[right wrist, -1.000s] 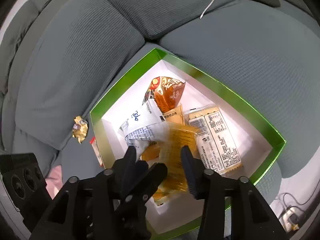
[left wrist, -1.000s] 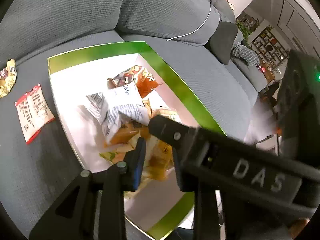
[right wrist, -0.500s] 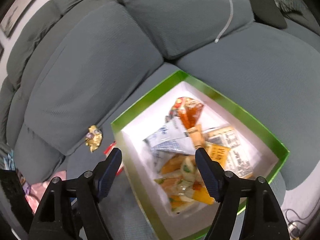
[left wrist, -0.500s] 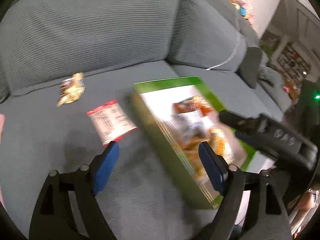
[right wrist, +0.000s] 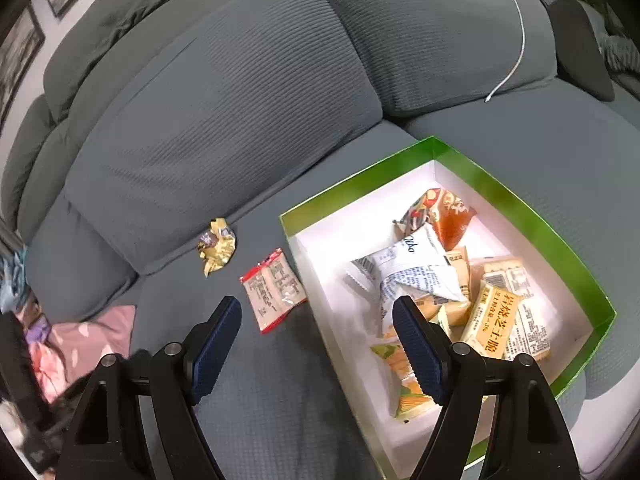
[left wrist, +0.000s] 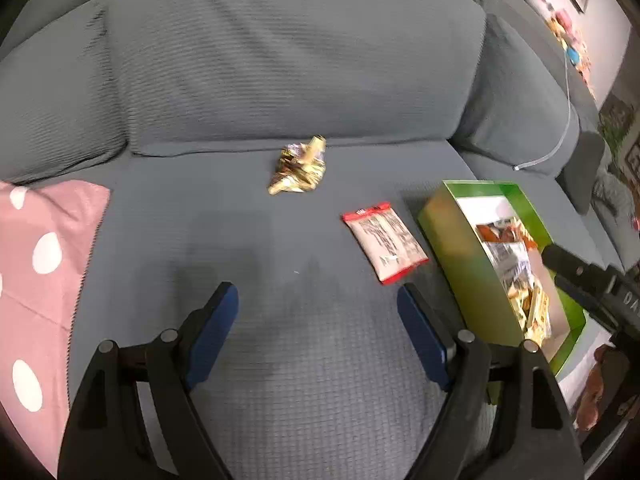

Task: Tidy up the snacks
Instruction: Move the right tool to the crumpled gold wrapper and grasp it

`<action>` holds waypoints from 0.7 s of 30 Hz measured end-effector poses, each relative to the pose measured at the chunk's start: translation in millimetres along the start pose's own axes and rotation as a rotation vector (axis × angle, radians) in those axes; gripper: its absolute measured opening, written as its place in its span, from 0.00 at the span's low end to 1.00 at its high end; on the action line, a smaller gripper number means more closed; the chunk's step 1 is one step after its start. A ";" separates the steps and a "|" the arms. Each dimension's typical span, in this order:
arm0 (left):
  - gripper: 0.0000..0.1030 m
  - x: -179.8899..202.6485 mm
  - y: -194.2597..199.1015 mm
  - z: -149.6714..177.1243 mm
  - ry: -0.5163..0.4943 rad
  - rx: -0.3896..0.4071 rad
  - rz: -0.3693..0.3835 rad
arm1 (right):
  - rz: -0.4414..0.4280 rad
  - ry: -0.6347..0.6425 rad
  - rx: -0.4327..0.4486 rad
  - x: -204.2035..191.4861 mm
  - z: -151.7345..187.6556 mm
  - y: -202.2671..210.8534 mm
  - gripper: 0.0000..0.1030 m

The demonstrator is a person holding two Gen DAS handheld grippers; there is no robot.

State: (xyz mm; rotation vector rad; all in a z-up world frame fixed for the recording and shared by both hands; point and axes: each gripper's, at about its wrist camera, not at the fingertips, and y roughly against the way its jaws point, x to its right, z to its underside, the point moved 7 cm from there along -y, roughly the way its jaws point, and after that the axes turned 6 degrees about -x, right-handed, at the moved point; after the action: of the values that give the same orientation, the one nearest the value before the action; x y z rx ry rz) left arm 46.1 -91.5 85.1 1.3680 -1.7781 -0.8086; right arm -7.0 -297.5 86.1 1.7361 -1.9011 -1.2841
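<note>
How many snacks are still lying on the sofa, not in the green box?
2. A crumpled gold wrapper sits by the back cushion, and a red-edged packet lies right beside the green box. Others may hide outside the view.

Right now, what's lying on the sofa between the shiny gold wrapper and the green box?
A red-edged snack packet lies flat between the gold wrapper and the green box; both views show it.

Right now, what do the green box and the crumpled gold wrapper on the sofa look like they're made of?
Green box: apparently glossy printed cardboard; thin straight walls, sheen, plain white inside. Crumpled gold wrapper: probably metallic foil or foil-coated film; sharp creases glint.
</note>
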 end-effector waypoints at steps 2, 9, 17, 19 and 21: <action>0.79 -6.4 5.0 -1.8 0.014 0.014 -0.014 | -0.002 -0.007 0.008 -4.3 0.5 0.2 0.76; 0.83 -27.9 10.9 -0.7 0.070 0.002 -0.017 | -0.025 0.039 -0.071 -40.7 3.0 -19.7 0.76; 0.85 -38.5 3.2 1.8 0.095 -0.051 -0.026 | 0.009 0.167 -0.234 -88.3 5.3 -67.8 0.76; 0.85 -44.6 3.2 1.3 0.118 -0.055 -0.031 | 0.036 0.223 -0.252 -99.7 -5.3 -80.4 0.76; 0.85 -53.3 2.8 0.1 0.144 -0.058 -0.041 | 0.047 0.236 -0.260 -108.1 -20.0 -92.3 0.76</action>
State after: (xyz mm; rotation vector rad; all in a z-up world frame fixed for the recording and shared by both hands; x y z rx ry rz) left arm 53.1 -39.0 78.0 1.3926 -1.6094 -0.7573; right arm 95.6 -198.7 68.0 1.6194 -1.5603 -1.1900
